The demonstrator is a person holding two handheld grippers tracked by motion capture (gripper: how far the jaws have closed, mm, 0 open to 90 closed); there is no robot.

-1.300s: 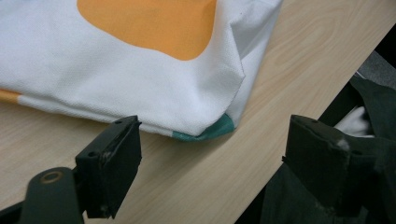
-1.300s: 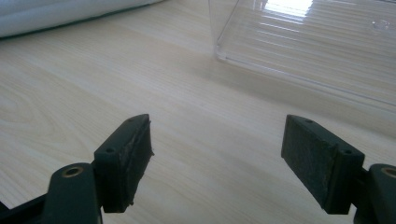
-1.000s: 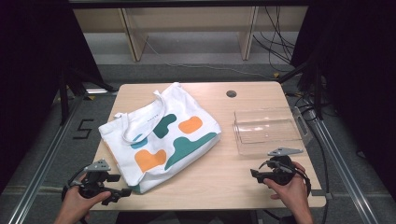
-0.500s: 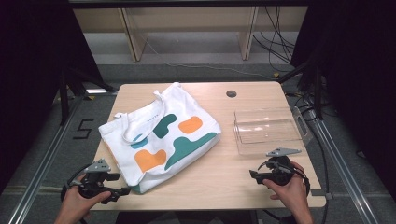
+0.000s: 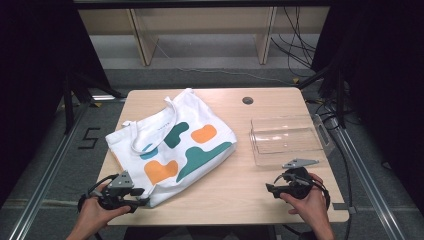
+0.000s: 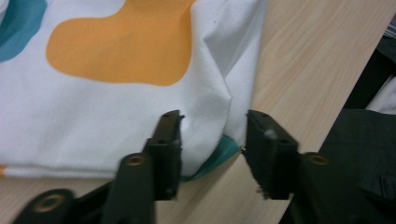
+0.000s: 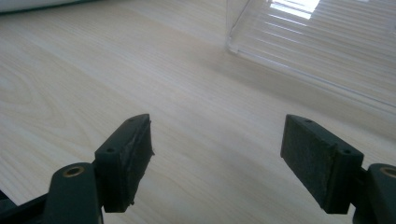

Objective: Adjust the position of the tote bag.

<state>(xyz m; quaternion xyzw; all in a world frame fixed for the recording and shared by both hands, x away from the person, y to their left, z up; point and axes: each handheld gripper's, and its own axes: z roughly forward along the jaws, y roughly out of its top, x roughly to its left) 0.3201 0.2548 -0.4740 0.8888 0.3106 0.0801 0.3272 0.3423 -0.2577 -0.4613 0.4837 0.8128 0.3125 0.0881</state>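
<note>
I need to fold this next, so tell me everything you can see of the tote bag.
The bag is white cloth printed with teal and orange blobs. It lies flat and skewed on the table's left half, its two handles looped on top. Its near corner is bunched between the left tongs' jaws, which have just been closing; one pad touches the cloth.

Left claw (image 6: 212, 135) closing; right claw (image 7: 217, 156) wide.

The right gripper (image 7: 217, 158) hung low over the bare wooden table (image 7: 93, 70), jaws spread wide with nothing between them; a clear plastic tray (image 7: 322, 42) stood ahead
</note>
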